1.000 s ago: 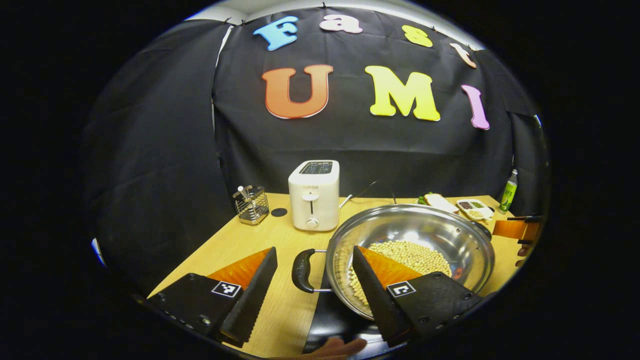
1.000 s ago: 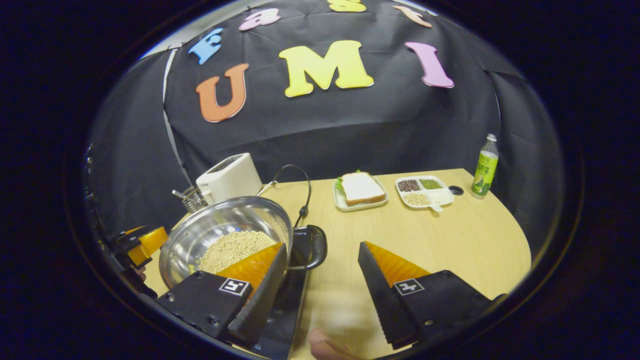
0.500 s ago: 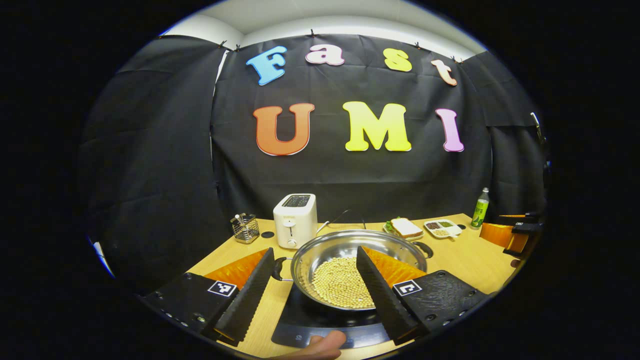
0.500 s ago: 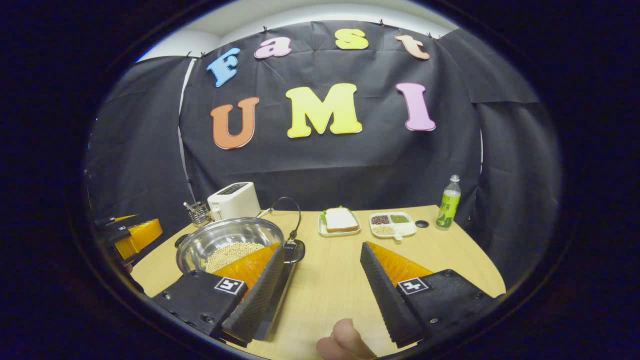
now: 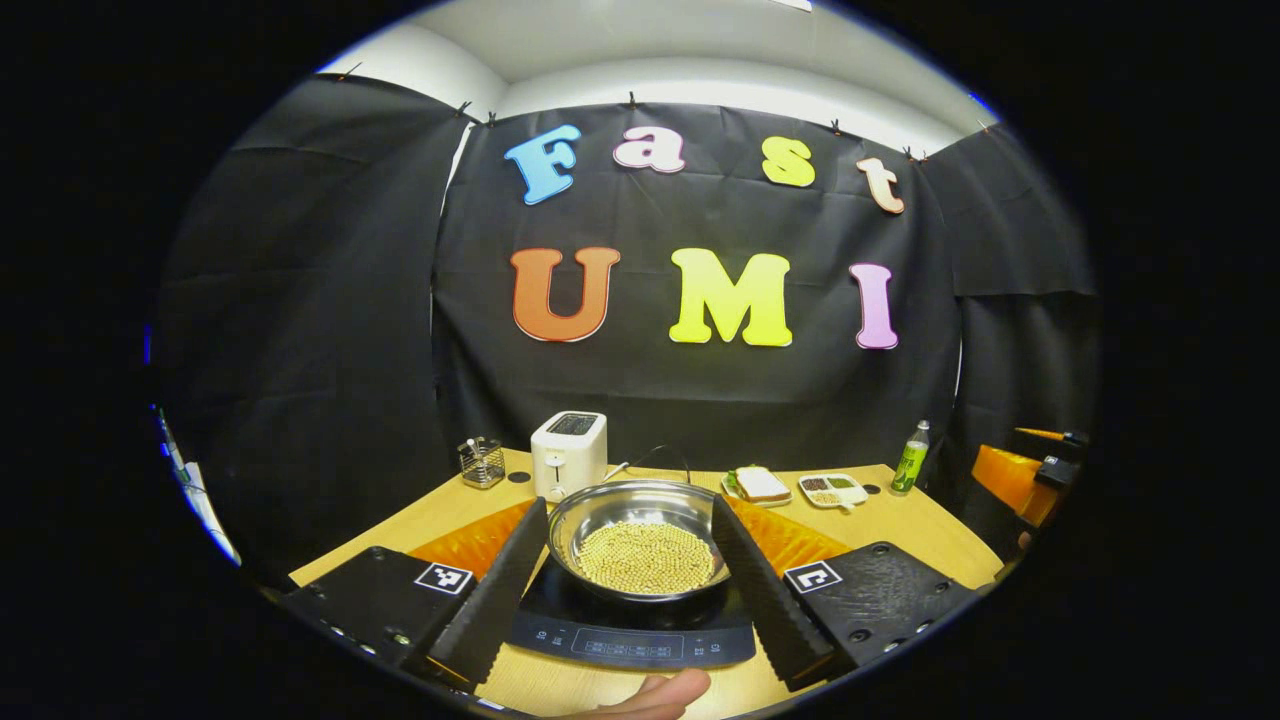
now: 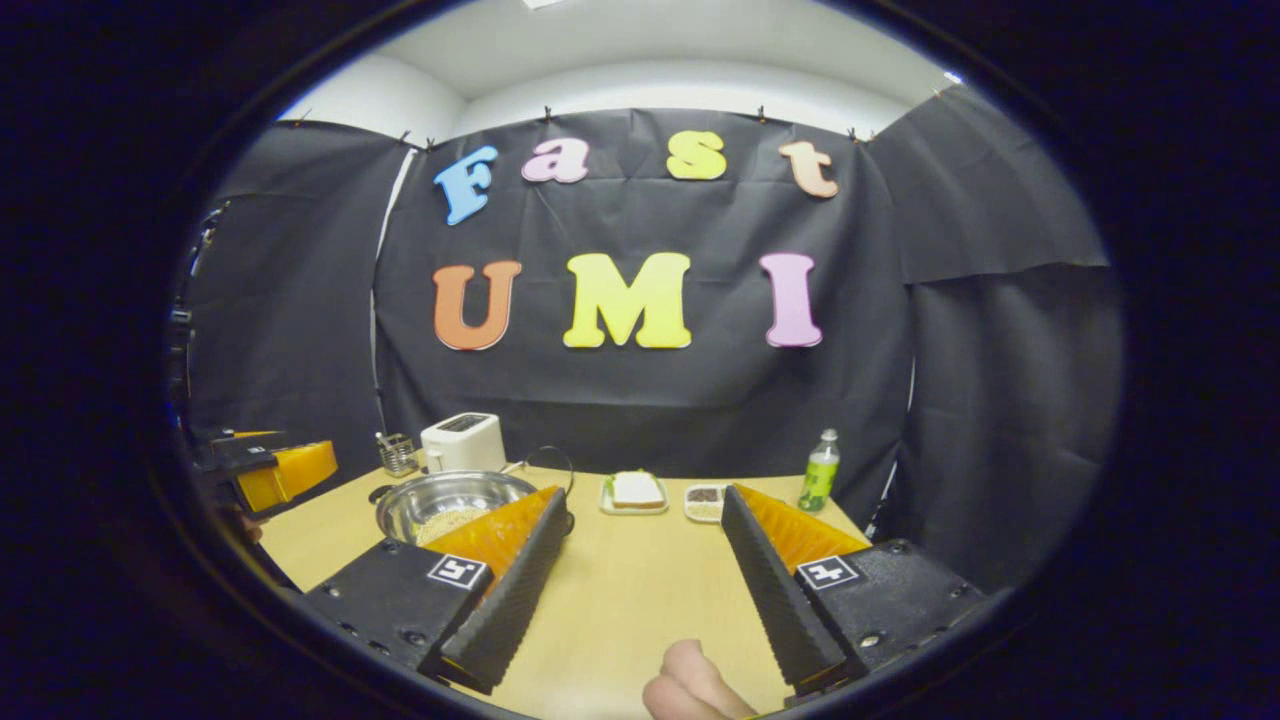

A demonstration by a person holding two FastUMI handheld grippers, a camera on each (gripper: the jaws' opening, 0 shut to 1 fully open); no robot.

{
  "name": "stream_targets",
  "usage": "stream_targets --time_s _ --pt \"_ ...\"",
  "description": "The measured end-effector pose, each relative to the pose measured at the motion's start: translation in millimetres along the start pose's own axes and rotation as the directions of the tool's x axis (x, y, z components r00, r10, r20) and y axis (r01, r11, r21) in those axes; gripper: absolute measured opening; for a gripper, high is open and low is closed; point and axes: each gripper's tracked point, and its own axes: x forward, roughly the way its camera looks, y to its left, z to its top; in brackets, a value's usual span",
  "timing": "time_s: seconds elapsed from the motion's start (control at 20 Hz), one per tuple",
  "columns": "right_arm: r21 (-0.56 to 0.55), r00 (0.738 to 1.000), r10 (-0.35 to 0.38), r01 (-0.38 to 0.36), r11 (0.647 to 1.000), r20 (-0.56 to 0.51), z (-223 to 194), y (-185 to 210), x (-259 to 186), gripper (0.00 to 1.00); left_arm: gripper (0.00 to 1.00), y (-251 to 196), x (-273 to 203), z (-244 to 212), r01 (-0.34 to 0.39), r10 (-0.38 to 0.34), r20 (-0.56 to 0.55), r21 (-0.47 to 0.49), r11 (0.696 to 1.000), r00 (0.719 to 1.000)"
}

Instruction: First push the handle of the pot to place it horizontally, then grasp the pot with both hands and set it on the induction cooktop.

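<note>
Table (image 5: pixel 900 520), lower half of both views. Cooktop (image 5: pixel 632 628), lower centre of the left gripper view, carries the pot (image 5: pixel 640 520), bowl upright and holding pale beans (image 5: pixel 645 555); placement appears complete, with nothing evidently left. One dark handle (image 6: pixel 378 491) shows at the pot's left edge in the right gripper view, suggesting a handle axis running left to right across the frame; the opposite handle is hidden. Left gripper (image 5: pixel 630 585): fingers wide apart, empty. Right gripper (image 6: pixel 640 585): fingers wide apart, empty, over bare table.

Even overhead light – sharp centre, bowed fisheye edges
</note>
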Motion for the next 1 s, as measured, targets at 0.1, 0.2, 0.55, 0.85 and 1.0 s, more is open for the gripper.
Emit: stream_targets --time_s 0.1,0.2,0.55,0.85,1.0 --pt "-0.011 0.997 -0.046 0.047 0.999 0.055 15.2 -17.2 -23.5 0.96 0.97 -12.3 -15.7 8.6 0.018 -0.019 0.021 0.008 1.0 1.0" --pt "-0.011 0.991 -0.068 0.07 0.998 0.112 29.1 -26.5 -45.7 0.97 0.97 -17.9 -32.0 19.9 0.022 -0.023 0.042 0.014 1.0 0.999" --pt "0.013 0.987 -0.079 0.078 0.997 0.143 43.3 -48.0 -97.7 0.97 0.97 -16.2 -78.0 55.6 -0.015 0.015 0.113 0.002 1.0 0.993" --pt "0.084 0.976 -0.172 0.162 0.983 0.136 45.6 -87.7 -121.6 0.99 0.97 -32.1 -108.0 73.2 0.033 -0.035 0.17 0.013 0.999 0.985" --pt "0.102 0.976 -0.172 0.159 0.982 0.133 44.3 -95.2 -126.3 0.96 0.97 -38.1 -110.5 70.9 0.047 -0.049 0.177 0.017 0.999 0.983"
